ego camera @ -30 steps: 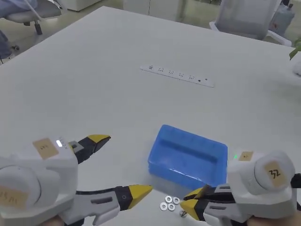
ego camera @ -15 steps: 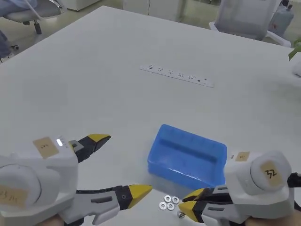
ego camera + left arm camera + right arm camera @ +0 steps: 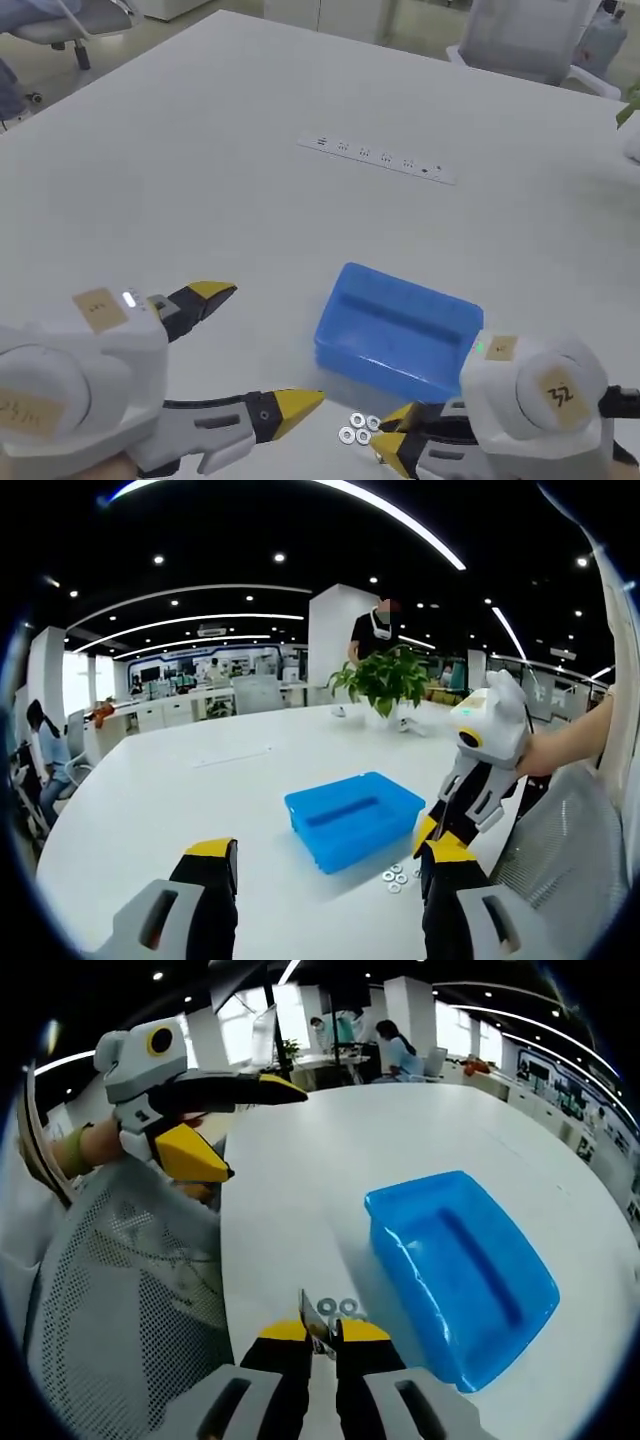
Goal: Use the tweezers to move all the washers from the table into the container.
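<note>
Blue bin point(image 3: 400, 325) looks bare: task judged barely begun.
Washers point(image 3: 360, 430) are seen on table point(image 3: 200, 150) by bin, all left to move. R gripper point(image 3: 320, 1340) is clamped on tweezers point(image 3: 312, 1315) near them; L gripper point(image 3: 260, 348) is held wide open, empty. Plug strip point(image 3: 378, 160) is far off, not in the way.

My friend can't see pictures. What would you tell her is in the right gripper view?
The right gripper, shut on thin metal tweezers, points them at a small cluster of washers on a white table. A blue container sits just right of them. At upper left, the left gripper hangs open.
</note>
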`<state>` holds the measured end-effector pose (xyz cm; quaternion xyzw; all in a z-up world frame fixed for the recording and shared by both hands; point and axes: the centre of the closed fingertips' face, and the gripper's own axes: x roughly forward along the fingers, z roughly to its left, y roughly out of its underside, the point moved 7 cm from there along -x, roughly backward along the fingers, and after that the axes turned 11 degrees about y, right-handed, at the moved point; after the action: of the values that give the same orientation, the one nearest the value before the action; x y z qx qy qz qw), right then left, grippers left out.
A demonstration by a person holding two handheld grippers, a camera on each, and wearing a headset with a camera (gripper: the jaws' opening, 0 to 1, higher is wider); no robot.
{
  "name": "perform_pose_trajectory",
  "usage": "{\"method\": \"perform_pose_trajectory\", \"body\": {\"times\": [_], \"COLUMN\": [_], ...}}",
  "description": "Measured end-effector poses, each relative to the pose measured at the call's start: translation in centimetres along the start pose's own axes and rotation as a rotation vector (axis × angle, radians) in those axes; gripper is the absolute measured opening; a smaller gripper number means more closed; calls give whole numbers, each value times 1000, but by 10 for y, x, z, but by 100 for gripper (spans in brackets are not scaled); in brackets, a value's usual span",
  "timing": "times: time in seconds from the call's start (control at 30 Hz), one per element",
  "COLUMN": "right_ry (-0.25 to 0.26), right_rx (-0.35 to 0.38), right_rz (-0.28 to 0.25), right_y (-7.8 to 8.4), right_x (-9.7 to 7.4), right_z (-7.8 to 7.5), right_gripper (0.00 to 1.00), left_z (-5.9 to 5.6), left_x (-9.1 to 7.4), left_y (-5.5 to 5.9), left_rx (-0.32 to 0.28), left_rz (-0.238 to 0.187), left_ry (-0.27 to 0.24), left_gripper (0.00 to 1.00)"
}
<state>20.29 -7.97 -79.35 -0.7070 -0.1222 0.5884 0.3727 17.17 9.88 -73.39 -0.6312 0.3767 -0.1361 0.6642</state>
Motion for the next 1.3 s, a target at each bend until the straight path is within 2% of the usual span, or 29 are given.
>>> {"method": "perform_pose_trajectory", "body": {"times": [0.13, 0.17, 0.27, 0.4, 0.57, 0.7, 0.9, 1.03, 1.3], "right_ry": [17, 33, 36, 34, 32, 18, 25, 39, 74], "right_rx": [-10, -20, -18, 16, 100, 141, 159, 167, 181], "right_rz": [-40, -52, -62, -63, -46, -26, -23, -32, -44], "right_y": [6, 7, 6, 2, -1, -4, -15, -25, -37], "right_x": [-4, -4, -3, 0, -5, -14, -32, -42, -51], "right_z": [2, 0, 0, -3, -8, -15, -29, -40, -61], "right_gripper": [4, 3, 2, 2, 2, 2, 2, 2, 2], "left_z": [-1, -1, -3, -3, -4, -3, -5, -4, -2], "left_x": [1, 2, 4, 10, 10, 11, 11, 10, 9], "left_y": [0, 1, 4, 11, 12, 14, 15, 14, 13], "left_rx": [-4, -5, -4, -31, -29, -26, -6, -9, -24], "left_rz": [0, 5, 30, 73, 81, 93, 107, 95, 80], "left_ry": [9, 12, 22, 50, 56, 48, 55, 52, 48], "left_gripper": [77, 77, 78, 88, 93, 99, 99, 98, 97]}}
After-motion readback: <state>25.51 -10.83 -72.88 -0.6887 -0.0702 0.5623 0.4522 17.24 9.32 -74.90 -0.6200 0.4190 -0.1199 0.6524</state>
